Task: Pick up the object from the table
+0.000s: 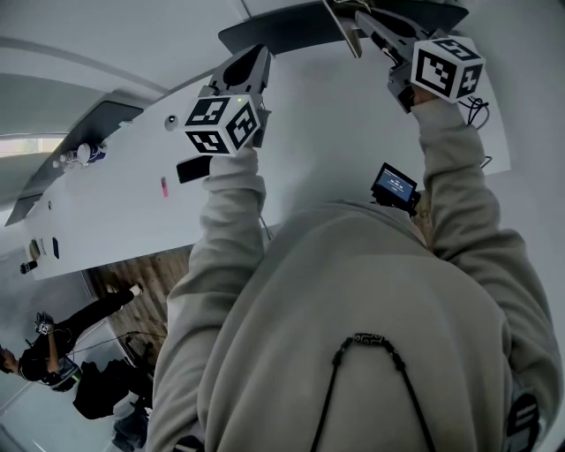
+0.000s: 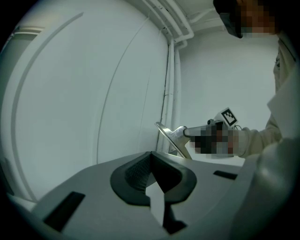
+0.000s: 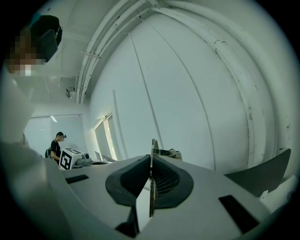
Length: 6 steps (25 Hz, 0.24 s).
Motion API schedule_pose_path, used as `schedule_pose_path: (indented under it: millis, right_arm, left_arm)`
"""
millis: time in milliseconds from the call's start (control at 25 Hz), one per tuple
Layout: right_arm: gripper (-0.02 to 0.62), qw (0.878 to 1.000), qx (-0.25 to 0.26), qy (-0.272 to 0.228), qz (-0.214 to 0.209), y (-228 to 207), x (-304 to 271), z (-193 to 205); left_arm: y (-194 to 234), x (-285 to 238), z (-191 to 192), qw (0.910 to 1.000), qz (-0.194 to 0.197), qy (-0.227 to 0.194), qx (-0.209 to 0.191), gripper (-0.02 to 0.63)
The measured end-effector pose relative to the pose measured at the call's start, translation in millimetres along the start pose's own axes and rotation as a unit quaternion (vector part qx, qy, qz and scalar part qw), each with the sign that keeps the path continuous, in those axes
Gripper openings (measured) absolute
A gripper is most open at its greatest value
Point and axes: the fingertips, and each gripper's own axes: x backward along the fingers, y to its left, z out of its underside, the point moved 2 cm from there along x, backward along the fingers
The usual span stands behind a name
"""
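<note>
My right gripper (image 1: pixel 369 19) is raised at the top of the head view, shut on a thin flat metal piece (image 1: pixel 341 28). In the right gripper view that piece (image 3: pixel 152 154) stands edge-on, clamped between the dark pads (image 3: pixel 166 180) and poking out past them. The left gripper view shows the same silvery piece (image 2: pixel 169 136) sticking out of the right gripper against a white wall. My left gripper (image 1: pixel 254 55) is held up beside it to the left; its jaws (image 2: pixel 151 157) meet at the tips with nothing between them.
Below the grippers lies a white surface (image 1: pixel 335 132) with a dark flat item (image 1: pixel 192 168), a small pink thing (image 1: pixel 163 185) and a small lit screen (image 1: pixel 394 187). A person in black (image 1: pixel 53 344) stands on the wooden floor at lower left. White walls and pipes fill both gripper views.
</note>
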Motion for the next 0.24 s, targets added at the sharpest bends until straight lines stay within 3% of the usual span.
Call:
schedule_pose_path:
  millis: [240]
  right_arm:
    - [0.032, 1.000, 0.005, 0.006, -0.006, 1.2, -2.4, 1.5]
  left_arm:
    - [3.3, -1.5, -1.0, 1.0000, -0.004, 0.006, -0.007, 0.002]
